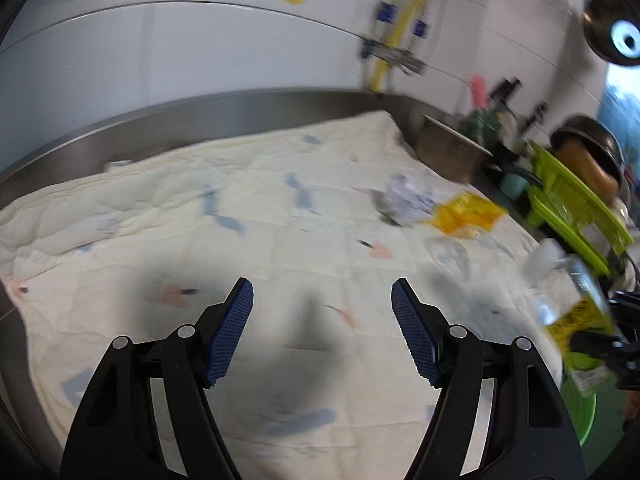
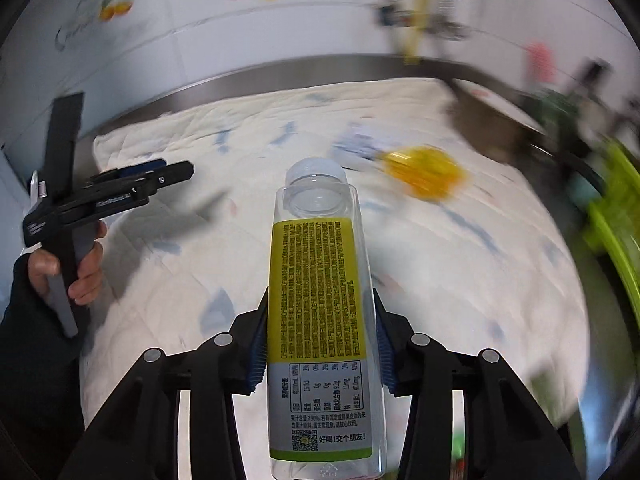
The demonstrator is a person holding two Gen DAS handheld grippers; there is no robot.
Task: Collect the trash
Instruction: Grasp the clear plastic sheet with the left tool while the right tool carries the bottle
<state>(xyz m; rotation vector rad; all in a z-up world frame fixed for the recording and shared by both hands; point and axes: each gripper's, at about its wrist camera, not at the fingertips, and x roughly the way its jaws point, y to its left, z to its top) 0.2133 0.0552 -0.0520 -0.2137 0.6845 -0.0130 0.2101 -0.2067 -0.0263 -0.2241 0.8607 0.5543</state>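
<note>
An empty clear plastic bottle (image 2: 320,300) with a yellow-green label lies lengthwise between the blue pads of my right gripper (image 2: 321,312), which is shut on it, cap end pointing away. The left wrist view catches the same bottle (image 1: 576,312), blurred, at the right edge. My left gripper (image 1: 322,300) hangs open over the cream quilted cloth (image 1: 240,240) with nothing between its fingers; it appears again at the left of the right wrist view (image 2: 160,172), held by a hand. A crumpled white paper ball (image 1: 404,200) and a yellow wrapper (image 1: 464,212) lie on the cloth's far right part.
A steel counter rim (image 1: 200,116) borders the cloth, with a white tiled wall behind. A steel pot (image 1: 448,148), a lime-green rack (image 1: 576,216) and kitchen clutter stand at the right. A green bin rim (image 1: 580,412) shows at the lower right.
</note>
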